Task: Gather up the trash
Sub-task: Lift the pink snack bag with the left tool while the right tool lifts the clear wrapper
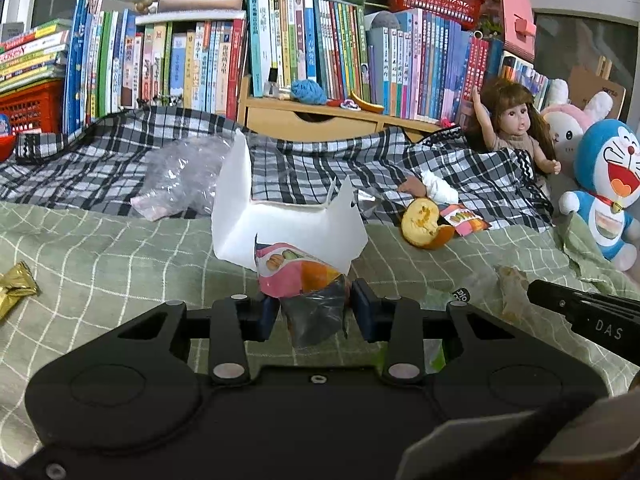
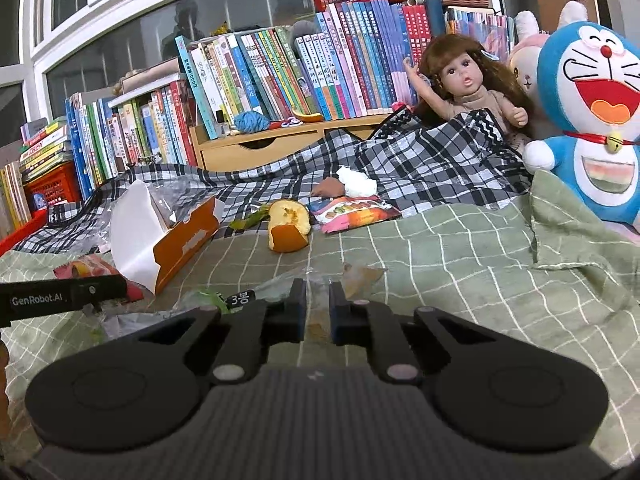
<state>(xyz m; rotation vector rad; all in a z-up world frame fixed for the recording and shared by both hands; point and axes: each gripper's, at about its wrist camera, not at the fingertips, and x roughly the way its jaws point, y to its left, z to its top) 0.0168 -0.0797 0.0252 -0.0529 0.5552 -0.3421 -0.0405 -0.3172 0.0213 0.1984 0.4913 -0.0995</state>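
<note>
Closest to the left wrist camera, the left gripper [image 1: 316,307] pinches a crumpled pink-and-orange snack wrapper [image 1: 298,270] whose dark lining bulges between the pads. Over in the right wrist view, the right gripper [image 2: 317,308] is pressed almost together on a thin clear plastic bag [image 2: 280,286] with a brownish smear, lying on the bed. That bed wears a green checked sheet [image 2: 460,264], with a black-and-white plaid blanket [image 1: 312,160] rumpled behind it. An opened orange carton [image 2: 176,240], white inside, makes a landmark: the pinched wrapper sits just in front of it, a half orange peel [image 2: 289,226] lies to its right, and a second flat snack packet [image 2: 354,212] lies beyond the peel with a wad of white tissue [image 2: 356,182] behind. Behind the carton, a clear crinkled bag [image 1: 180,180] rests on the plaid. Rows of books [image 1: 304,48] line the back under windows; a doll [image 2: 468,84] and a blue plush cat [image 2: 592,112] sit far right.
</note>
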